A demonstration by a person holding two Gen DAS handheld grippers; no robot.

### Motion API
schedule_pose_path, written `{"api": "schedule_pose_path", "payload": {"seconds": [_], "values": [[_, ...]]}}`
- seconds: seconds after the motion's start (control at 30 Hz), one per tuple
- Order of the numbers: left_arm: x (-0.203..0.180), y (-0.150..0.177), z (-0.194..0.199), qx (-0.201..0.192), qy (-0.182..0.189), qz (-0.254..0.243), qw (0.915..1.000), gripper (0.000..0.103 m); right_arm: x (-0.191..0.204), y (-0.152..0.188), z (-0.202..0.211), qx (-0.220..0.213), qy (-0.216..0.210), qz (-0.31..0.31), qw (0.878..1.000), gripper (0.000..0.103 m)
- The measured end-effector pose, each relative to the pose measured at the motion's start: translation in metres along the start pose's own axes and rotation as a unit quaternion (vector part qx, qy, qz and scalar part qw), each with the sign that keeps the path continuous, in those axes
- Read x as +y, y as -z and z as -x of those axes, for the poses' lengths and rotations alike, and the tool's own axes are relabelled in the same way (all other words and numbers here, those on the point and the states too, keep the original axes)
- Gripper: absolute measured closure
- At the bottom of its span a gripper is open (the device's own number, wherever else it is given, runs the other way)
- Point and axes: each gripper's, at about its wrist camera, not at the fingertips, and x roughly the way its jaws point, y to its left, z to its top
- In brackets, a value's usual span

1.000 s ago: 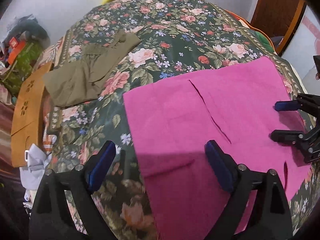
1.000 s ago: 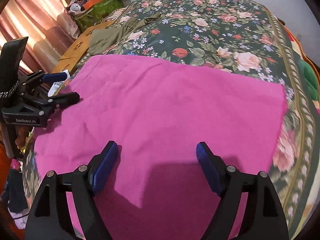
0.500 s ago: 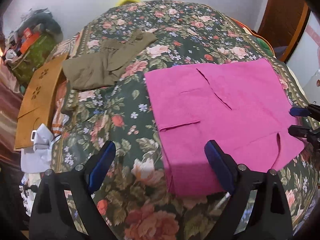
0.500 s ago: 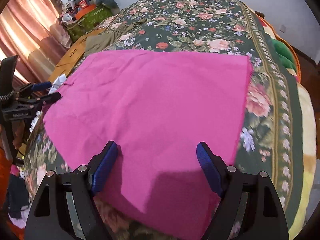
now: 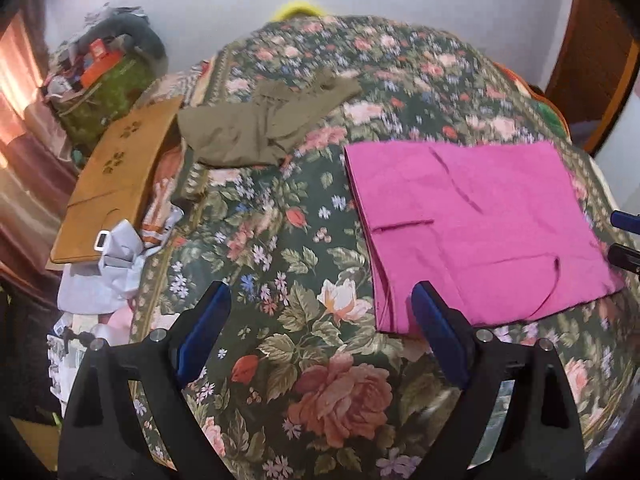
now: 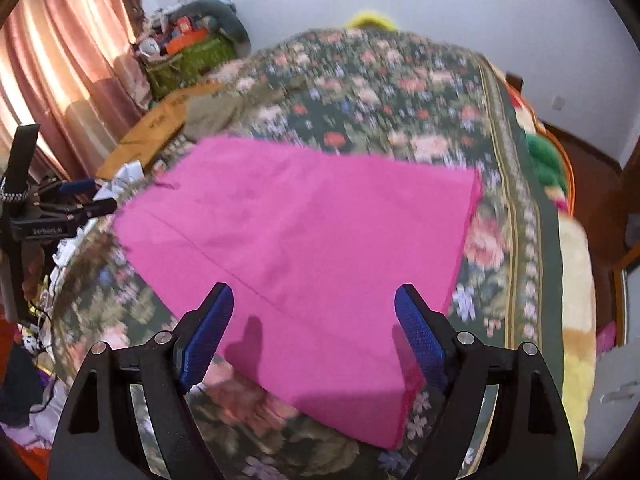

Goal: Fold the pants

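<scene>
Pink pants [image 5: 472, 224] lie folded flat into a rectangle on the floral bedspread [image 5: 296, 264], at the right in the left wrist view. My left gripper [image 5: 322, 300] hangs open above bare bedspread, just left of the pants' near corner, holding nothing. In the right wrist view the pink pants [image 6: 300, 240] fill the middle. My right gripper [image 6: 314, 296] hovers open over their near edge without touching the cloth. Each gripper shows in the other's view: the right gripper [image 5: 624, 236] at the far right edge, the left gripper [image 6: 88, 200] at the left.
Olive pants [image 5: 264, 124] lie crumpled at the bed's far left. A brown board [image 5: 116, 176], white cloth [image 5: 108, 268] and a green bag [image 5: 104, 92] of clutter stand beside the bed's left side. Curtains [image 6: 60, 60] hang there too. A fluffy green and yellow blanket [image 6: 576, 280] lines the right edge.
Both grippers have pulled back and risen away from the pink pants, which look smaller now. The left gripper has shifted off the cloth to bare bedspread. The pants have stayed flat.
</scene>
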Motion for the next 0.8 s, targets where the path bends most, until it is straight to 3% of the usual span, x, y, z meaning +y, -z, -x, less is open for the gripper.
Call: {"api": "schedule_pose_path", "payload": {"seconds": [0.2, 0.47, 0.8], "values": [[-0.007, -0.004, 0.018, -0.018, 0.039, 0.044, 0.9981, 0.009, 0.024, -0.009, -0.004, -0.032, -0.023, 0.006, 0.999, 0.022], [-0.033, 0.015, 0.002, 0.027, 0.092, 0.065, 0.9933, 0.009, 0.042, 0.006, -0.037, 0.006, -0.006, 0.044, 0.999, 0.022], [-0.047, 0.028, -0.009, 0.056, 0.156, 0.093, 0.9819, 0.009, 0.033, 0.011, -0.04, 0.012, -0.035, 0.014, 0.999, 0.019]]}}
